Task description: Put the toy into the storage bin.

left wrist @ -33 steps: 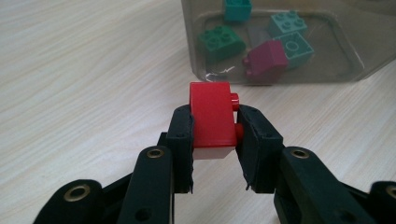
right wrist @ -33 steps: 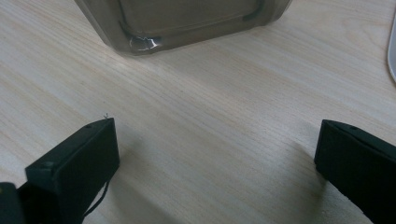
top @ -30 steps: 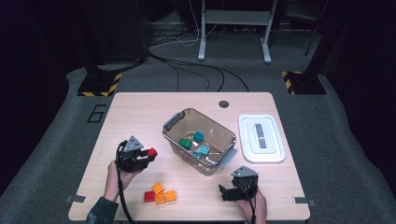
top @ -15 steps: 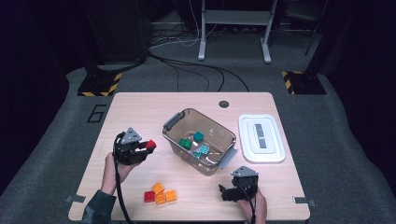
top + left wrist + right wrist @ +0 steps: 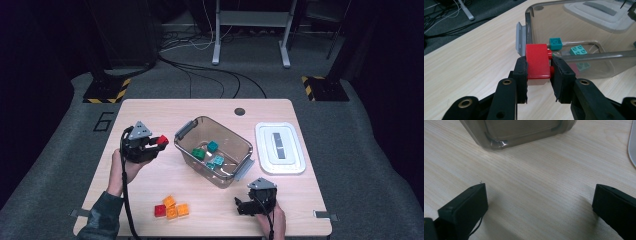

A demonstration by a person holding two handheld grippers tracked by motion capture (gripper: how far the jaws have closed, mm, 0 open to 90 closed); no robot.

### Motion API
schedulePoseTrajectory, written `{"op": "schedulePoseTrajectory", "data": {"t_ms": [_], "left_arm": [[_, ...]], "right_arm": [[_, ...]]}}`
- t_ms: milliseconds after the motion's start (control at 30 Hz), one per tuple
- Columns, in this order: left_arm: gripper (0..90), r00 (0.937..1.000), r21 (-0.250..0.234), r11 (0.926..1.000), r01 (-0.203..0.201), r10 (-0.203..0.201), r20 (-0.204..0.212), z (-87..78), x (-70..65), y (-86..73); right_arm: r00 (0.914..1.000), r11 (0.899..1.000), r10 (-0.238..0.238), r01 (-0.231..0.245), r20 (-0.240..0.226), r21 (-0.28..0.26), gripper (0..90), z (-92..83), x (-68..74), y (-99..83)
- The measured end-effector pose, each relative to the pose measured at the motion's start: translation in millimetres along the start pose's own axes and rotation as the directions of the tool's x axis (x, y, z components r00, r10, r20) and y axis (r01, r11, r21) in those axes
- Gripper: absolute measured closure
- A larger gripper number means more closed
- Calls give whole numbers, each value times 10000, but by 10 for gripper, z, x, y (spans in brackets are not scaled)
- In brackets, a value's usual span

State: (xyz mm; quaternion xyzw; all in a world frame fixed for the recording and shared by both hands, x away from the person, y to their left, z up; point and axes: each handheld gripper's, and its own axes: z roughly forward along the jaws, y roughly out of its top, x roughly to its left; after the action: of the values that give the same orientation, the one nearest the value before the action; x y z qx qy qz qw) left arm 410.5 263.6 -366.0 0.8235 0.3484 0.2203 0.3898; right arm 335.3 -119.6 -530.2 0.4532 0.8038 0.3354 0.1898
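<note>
My left gripper is shut on a red brick and holds it in the air just left of the clear plastic bin. Inside the bin lie a green brick and teal bricks. Near the table's front edge at the right rests my right gripper, open, with bare tabletop between its jaws. A red brick and several orange ones sit in a cluster at the front of the table.
The bin's white lid lies flat to the right of the bin. A dark round hole cover sits near the table's far edge. Grey latch handles stick out from the bin's ends.
My left gripper has risen with the red brick and moved right, closer to the bin's left end. The right gripper has stayed where it was.
</note>
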Motion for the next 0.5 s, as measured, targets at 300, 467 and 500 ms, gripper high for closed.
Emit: {"op": "schedulePoseTrajectory", "data": {"t_ms": [300, 467, 500], "left_arm": [[674, 9997, -152, 9997, -186, 188, 127, 62, 2, 219], [674, 9990, -122, 9993, -358, 361, 276, 108, -15, 313], [673, 9989, -166, 9993, -320, 326, 342, 124, -23, 327]], "right_arm": [[10000, 10000, 3, -3, 3, 0, 0, 0, 0, 0], [10000, 10000, -4, 4, 0, -1, 0, 0, 0, 0], [10000, 10000, -2, 2, 3, -2, 0, 0, 0, 0]]}}
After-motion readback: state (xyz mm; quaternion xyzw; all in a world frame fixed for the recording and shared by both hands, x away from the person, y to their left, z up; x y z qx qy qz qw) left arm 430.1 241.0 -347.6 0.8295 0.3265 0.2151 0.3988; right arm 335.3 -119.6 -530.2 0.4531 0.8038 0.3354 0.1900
